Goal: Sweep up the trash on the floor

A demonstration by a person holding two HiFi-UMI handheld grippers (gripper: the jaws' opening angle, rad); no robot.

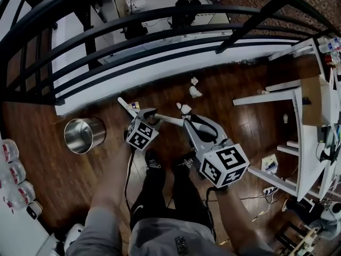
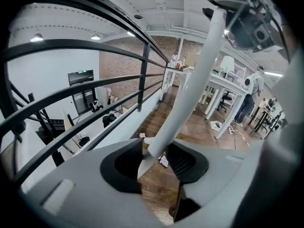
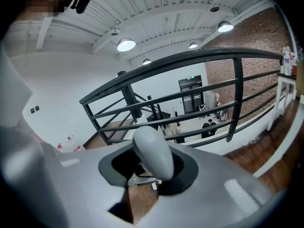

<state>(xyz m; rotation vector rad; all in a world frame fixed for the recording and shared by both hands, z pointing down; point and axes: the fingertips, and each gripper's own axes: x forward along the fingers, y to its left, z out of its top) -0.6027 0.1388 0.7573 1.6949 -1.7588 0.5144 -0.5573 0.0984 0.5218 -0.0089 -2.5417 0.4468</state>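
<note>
Not swept yet, by the look of it: at least 2 crumpled white scraps of trash (image 1: 195, 92) loose on the dark wooden floor (image 1: 234, 119), near the foot of the black railing (image 1: 160, 32). Possibly a 3rd white bit just beside the right tongs, too small to separate from the tool. Visible too from the left gripper view, scattered on the boards beyond the jaws (image 2: 163, 161). Just short of the scraps, a pale handle (image 1: 168, 120), presumably the sweeping tool's, slanting across from one pair of tongs to the other. No sweeping head made out in any view. Left tongs (image 1: 144, 113) clamped on that handle (image 2: 190, 94) partway along, dark pads pressing it from both sides. Right tongs (image 1: 186, 120) closed around a rounded pale end (image 3: 152, 156), apparently of the same handle. Both angled down toward the floor, above the person's shoes (image 1: 153, 162). Well apart to the left, an upright open steel bin (image 1: 84, 135), likely where the trash belongs. Off to the right, a white surface (image 1: 309, 143) on thin legs. Judged stage: tool in hand, nothing gathered. Left to do: reaching the scraps, sweeping them together, collecting them.
</note>
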